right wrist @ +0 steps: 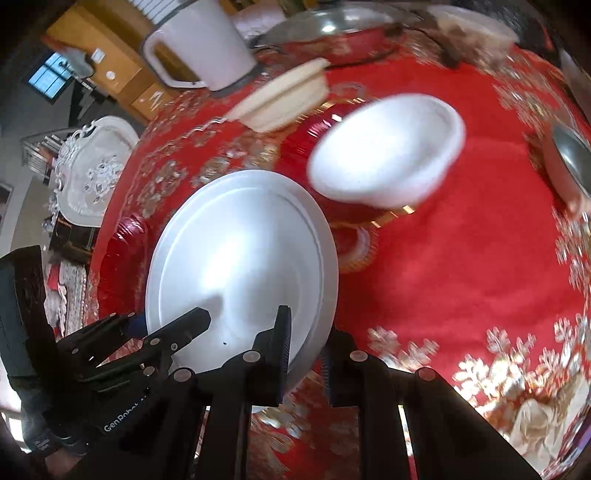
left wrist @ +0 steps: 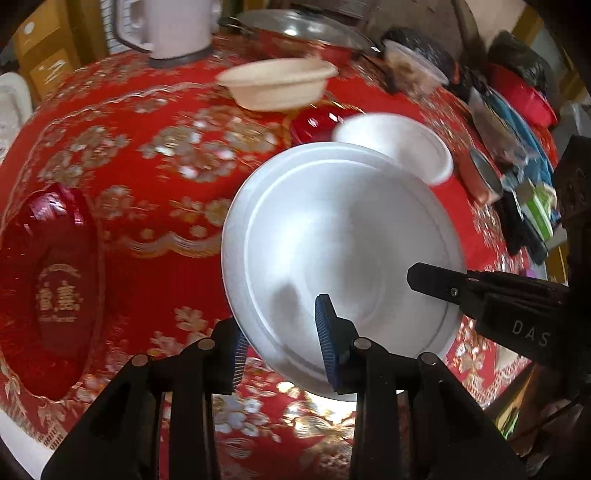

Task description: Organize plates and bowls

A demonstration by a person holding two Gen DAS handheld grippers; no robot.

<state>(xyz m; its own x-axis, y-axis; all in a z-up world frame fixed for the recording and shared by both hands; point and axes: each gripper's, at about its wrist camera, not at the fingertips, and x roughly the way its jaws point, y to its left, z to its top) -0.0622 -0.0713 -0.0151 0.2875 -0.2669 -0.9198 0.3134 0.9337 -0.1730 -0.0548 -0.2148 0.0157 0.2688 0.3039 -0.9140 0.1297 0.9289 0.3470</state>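
**Between two hand-held grippers, a white plate hangs over the desk**

Right between the jaws of the left hand-held gripper (left wrist: 284, 343) sits the near rim of the white plate (left wrist: 340, 254), blue ribbed pads pinching it from both faces, so the plate rides tilted above the red floral tablecloth (left wrist: 147, 155). And look at the right hand-held gripper (right wrist: 306, 354): it clamps the same plate's rim on the opposite side, one finger over, one under. Two grips on one thin, wide disc, probably to keep it from tipping.

Just beyond the plate, ahead of both grippers, stands a white bowl (right wrist: 388, 151), resting on a red plate with a gold rim (right wrist: 354, 221). Farther ahead sits a cream bowl (left wrist: 277, 85), then a white jug (left wrist: 177, 26) and a lidded red pan (left wrist: 306, 33). Off to the left gripper's left lies a dark red plate (left wrist: 48, 288) with gold characters, too blurred to read.

Lettering on the tools: "DAS" on one body, "GenRobot" on the other.
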